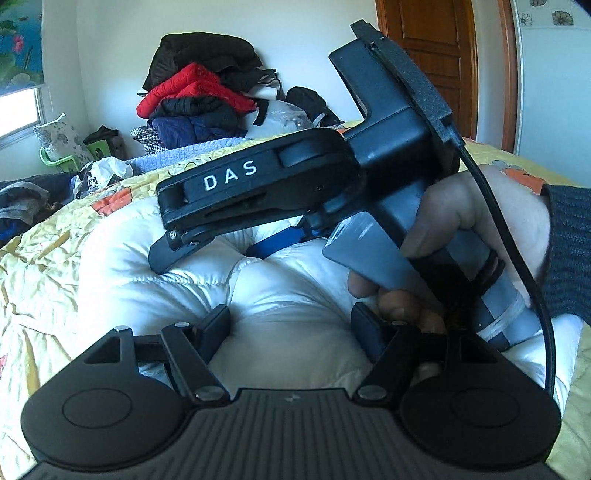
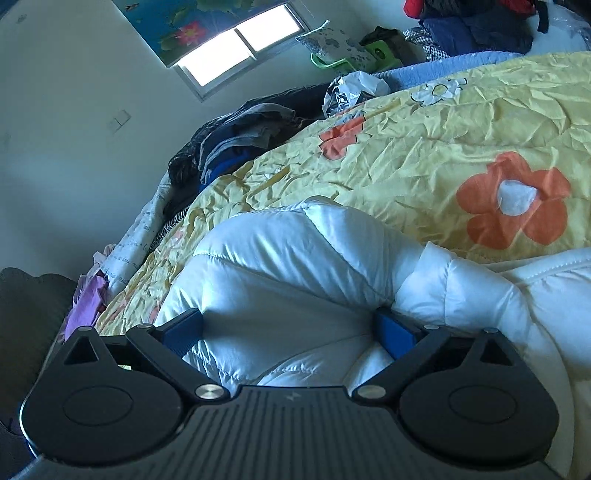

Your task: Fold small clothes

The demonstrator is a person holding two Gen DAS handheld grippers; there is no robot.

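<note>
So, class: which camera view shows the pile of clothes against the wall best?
The left wrist view. There the pile stands whole beyond the bed, with black, red and navy layers clear. The right wrist view catches only its lower edge, cut off at the top right corner of the picture.

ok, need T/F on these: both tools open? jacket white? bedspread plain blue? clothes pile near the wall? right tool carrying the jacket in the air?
1. Both tools are open. True: the left tool and the right tool each have their fingers spread over the fabric.
2. The puffy quilted jacket is white. True.
3. The bedspread is plain blue. False: the crinkled bedspread is yellow with orange flowers.
4. A pile of red, black and navy clothes sits at the far side by the wall. True.
5. The right tool carries the jacket in the air. False: the jacket lies on the bedspread, with the open tool pressed onto it.
</note>
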